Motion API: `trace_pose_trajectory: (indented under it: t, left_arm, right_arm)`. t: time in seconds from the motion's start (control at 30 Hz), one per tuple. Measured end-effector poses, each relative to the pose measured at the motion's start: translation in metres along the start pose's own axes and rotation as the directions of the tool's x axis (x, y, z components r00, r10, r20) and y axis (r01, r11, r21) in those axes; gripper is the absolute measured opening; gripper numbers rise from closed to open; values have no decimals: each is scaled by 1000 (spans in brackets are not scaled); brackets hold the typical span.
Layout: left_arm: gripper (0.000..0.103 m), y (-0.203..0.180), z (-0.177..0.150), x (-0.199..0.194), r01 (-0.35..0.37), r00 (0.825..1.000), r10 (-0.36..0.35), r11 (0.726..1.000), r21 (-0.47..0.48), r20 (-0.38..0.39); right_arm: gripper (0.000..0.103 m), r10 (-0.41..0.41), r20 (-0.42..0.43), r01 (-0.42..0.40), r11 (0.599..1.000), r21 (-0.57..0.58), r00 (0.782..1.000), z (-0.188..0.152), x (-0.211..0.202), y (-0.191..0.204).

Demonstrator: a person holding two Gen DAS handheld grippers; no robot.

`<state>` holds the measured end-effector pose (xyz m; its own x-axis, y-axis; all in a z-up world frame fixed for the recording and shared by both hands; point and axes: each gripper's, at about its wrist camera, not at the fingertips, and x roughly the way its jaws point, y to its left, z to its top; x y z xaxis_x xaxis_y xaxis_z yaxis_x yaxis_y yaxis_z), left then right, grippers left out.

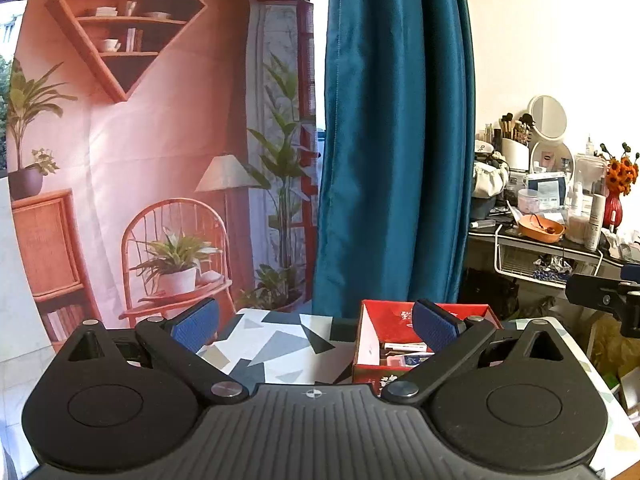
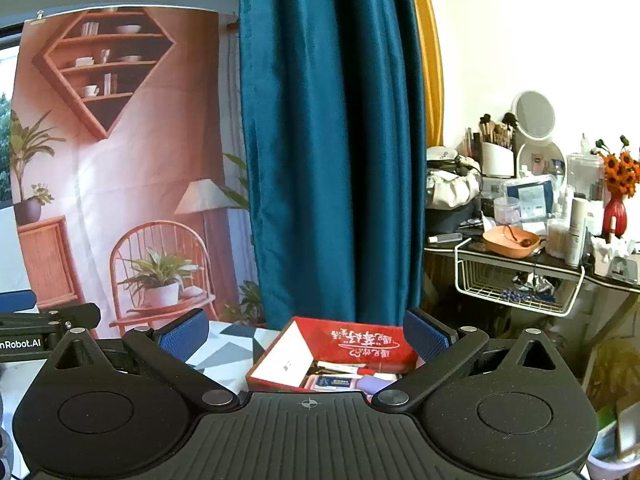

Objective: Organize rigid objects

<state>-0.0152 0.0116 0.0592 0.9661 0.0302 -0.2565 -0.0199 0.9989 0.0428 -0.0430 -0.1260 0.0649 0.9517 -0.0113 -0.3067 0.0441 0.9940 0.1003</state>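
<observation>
Both grippers spread wide, empty, above the tabletop [image 1: 280, 344].
The left gripper [image 1: 316, 326] and right gripper [image 2: 306, 334] face the red box [image 2: 360, 344], which seems to hold pens and small packets.

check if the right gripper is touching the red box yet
Apart. In the right wrist view the right gripper is open and empty, its blue pads held above and short of the red box, with nothing between the fingers.

An open red box [image 2: 320, 356] on the patterned table holds small pens and packets.
</observation>
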Motion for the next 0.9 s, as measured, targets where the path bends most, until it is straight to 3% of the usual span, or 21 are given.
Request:
trace_pose_trajectory:
  t: [0.9]
  left_arm:
    - [103, 2, -2, -6, -21, 1000, 21, 1000, -14, 1]
  right_arm:
    - [103, -19, -18, 18, 1000, -10, 1000, 1, 4, 0]
